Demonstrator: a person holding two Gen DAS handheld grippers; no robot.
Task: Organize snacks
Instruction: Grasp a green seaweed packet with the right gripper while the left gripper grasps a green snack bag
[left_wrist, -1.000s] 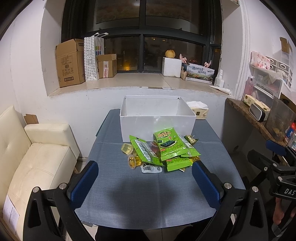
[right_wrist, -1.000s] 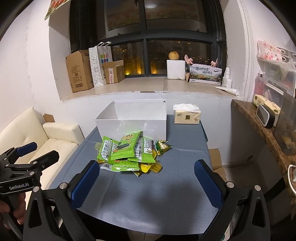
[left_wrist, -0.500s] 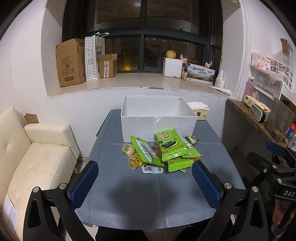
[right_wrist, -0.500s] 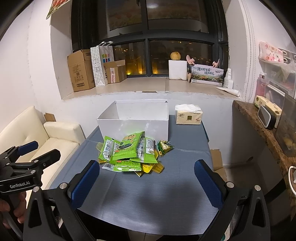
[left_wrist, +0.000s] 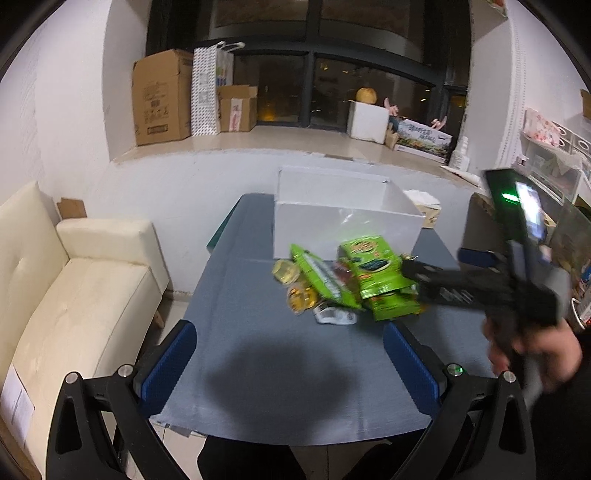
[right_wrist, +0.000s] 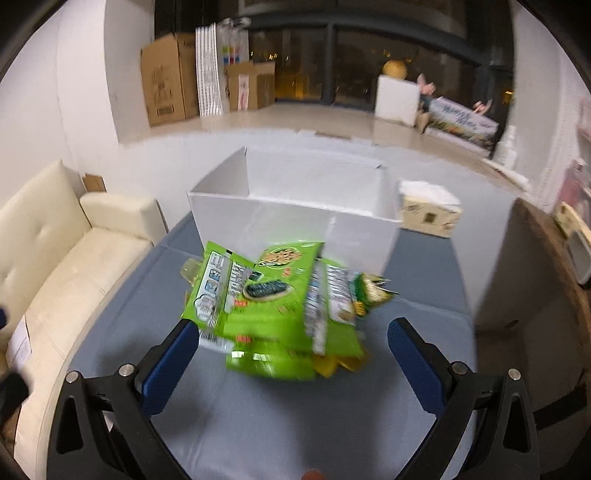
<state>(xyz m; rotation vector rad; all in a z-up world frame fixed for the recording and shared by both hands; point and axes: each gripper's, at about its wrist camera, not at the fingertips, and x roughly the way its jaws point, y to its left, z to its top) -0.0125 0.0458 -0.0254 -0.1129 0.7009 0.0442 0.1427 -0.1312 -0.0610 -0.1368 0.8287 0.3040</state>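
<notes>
A heap of green snack packets (left_wrist: 369, 273) with a few yellow wrapped sweets (left_wrist: 299, 299) lies on the blue-grey table (left_wrist: 236, 332), in front of an open white box (left_wrist: 343, 225). My left gripper (left_wrist: 290, 365) hangs open over the near part of the table, well short of the heap. In the left wrist view my right gripper (left_wrist: 443, 264), held by a hand (left_wrist: 535, 354), reaches in from the right to the heap's edge. In the right wrist view the snack packets (right_wrist: 273, 302) sit just beyond my open right gripper (right_wrist: 291, 363), with the white box (right_wrist: 295, 218) behind them. Nothing is held.
A tissue box (right_wrist: 428, 210) stands right of the white box. A cream sofa (left_wrist: 74, 288) runs along the table's left side. A wooden counter (right_wrist: 546, 251) with small items is on the right. Cardboard boxes (left_wrist: 162, 96) line the window ledge behind.
My right gripper has moved forward and left, close to the snack heap, and now shows in the left wrist view. My left gripper has turned slightly left. The snacks have not moved.
</notes>
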